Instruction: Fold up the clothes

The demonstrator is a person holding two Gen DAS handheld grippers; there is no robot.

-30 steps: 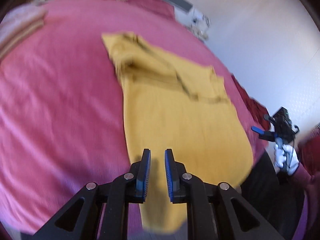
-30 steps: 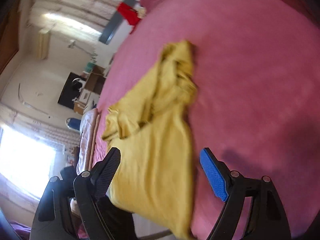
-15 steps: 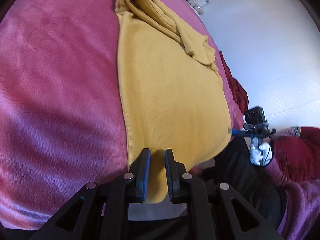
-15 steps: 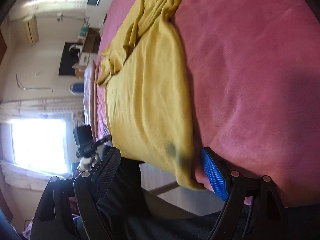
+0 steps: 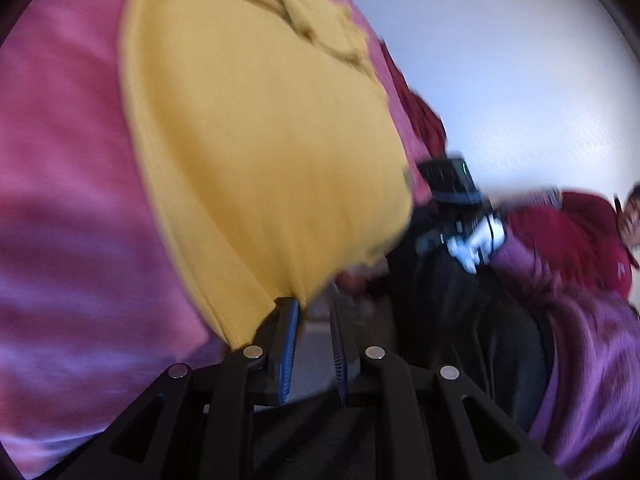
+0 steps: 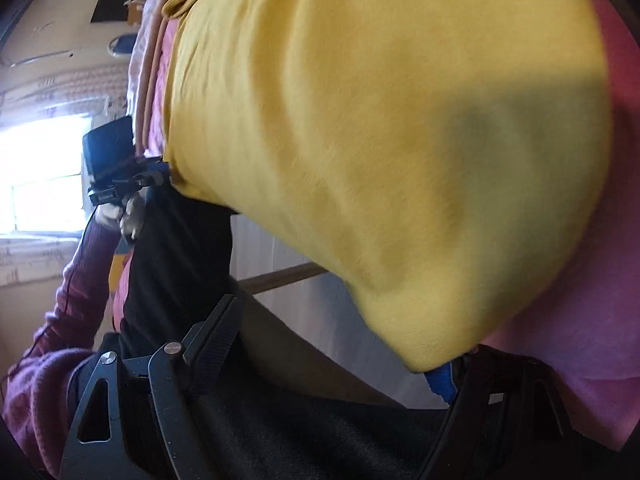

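— Looking along the left gripper, what do you make of its fingers?

— They stand a narrow gap apart with nothing between them. The near hem of the yellow garment hangs just above and beside the left-hand finger, but I cannot tell whether the cloth touches it. The view is blurred.

— And the garment itself, where is it?

— Spread flat on the pink bed cover, its lower edge drooping over the near edge of the bed. Its bunched upper part, with the sleeves, lies at the far end.

— What about the right gripper?

— Its fingers are spread wide and hold nothing. One dark finger sits well clear of the cloth, over the person's dark trousers. The blue pad of the other peeks out just under the garment's near corner, which overhangs it.

— Can each gripper be seen from the other camera?

— Yes. From the left wrist, the right gripper appears in a white-gloved hand beside the garment's right corner. From the right wrist, the left one shows at the hem's opposite end, held by a hand in a purple sleeve.
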